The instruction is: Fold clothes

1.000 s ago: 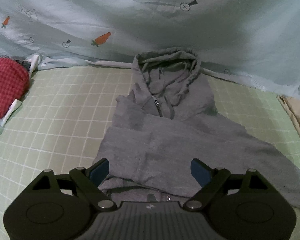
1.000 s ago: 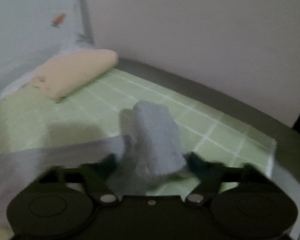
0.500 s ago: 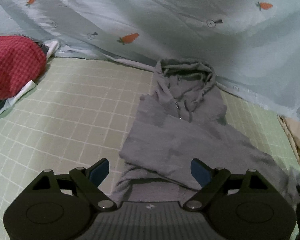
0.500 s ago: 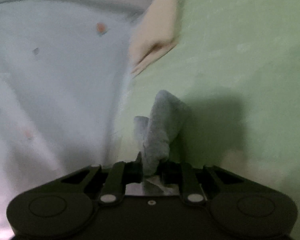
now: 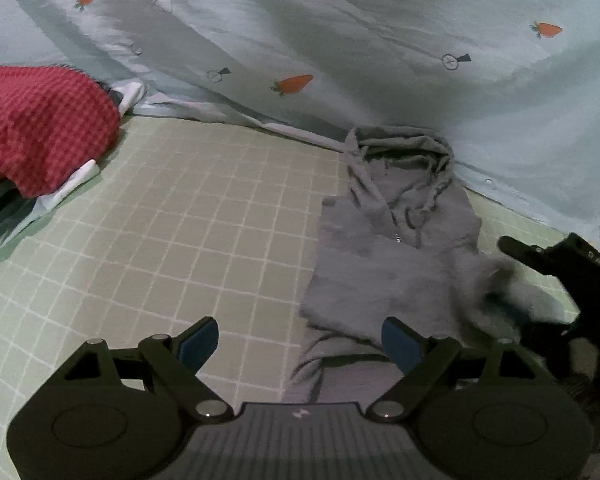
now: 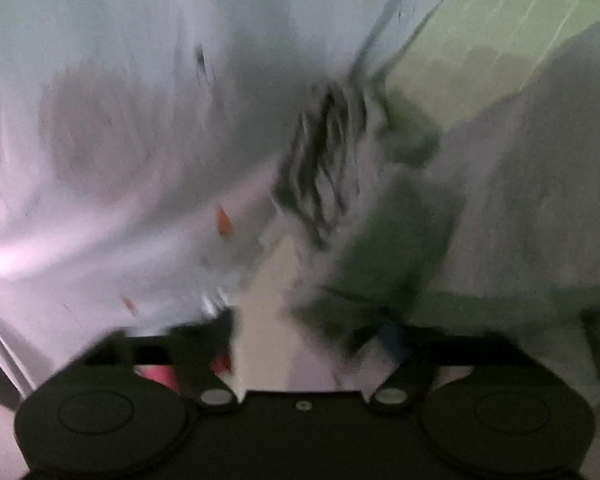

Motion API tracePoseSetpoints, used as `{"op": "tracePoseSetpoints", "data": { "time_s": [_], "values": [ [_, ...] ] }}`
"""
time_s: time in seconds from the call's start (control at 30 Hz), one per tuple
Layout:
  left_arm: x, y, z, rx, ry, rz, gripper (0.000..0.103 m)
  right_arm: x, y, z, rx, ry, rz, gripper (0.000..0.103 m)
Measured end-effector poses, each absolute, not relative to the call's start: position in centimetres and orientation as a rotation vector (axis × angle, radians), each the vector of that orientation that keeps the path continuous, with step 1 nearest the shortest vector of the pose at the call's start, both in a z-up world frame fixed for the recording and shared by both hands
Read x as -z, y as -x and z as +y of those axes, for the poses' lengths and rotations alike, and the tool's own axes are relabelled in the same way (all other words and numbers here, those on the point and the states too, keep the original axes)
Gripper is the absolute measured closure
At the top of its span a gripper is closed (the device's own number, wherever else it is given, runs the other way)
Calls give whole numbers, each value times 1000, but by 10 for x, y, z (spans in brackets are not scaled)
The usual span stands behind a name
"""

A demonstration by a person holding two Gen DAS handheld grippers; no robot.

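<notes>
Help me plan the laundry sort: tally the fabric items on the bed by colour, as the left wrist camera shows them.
Grey: 1, the hoodie
Red checked: 1, the bundle
Pale blue with carrots: 1, the quilt
Green grid: 1, the sheet
Total: 4. Dark and white cloth under the bundle is too hidden to count.

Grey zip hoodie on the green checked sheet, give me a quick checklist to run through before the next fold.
1. Grey zip hoodie lies flat on the green checked sheet, hood toward the pale blue carrot-print quilt: ok.
2. Left gripper open, nothing between its fingers: ok.
3. Right gripper opening, sleeve let go: ok, though that view is blurred.
4. Sleeve laid neatly across the body: cannot tell, blurred.
5. Red checked cloth pile apart from the hoodie: ok.
</notes>
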State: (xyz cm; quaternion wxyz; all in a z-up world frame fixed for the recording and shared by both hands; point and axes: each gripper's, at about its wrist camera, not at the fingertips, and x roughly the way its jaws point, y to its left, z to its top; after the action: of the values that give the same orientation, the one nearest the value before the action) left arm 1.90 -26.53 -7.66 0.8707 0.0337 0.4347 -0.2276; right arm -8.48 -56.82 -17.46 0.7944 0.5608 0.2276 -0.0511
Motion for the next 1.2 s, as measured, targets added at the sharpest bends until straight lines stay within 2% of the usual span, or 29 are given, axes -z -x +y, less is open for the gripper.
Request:
{"op": "tracePoseSetpoints", "data": {
  "time_s": [0.07, 0.37, 0.63, 1.0, 1.2],
  "values": [
    [79, -20, -262, 473, -74, 916, 13, 173, 85, -563, 133, -1148, 545, 0],
    [91, -17, -284, 526, -137, 967, 12, 151, 164, -578, 506, -724, 582, 0],
    [98, -17, -333, 608, -259, 979, 12, 172, 215, -617, 804, -622, 652, 0],
    [105, -57, -425, 716, -359, 886, 12, 197, 192, -651, 892, -530, 752, 0],
    [141, -95, -468, 731, -342, 955, 12, 203, 177, -659, 903, -460, 747, 0]
  ]
}}
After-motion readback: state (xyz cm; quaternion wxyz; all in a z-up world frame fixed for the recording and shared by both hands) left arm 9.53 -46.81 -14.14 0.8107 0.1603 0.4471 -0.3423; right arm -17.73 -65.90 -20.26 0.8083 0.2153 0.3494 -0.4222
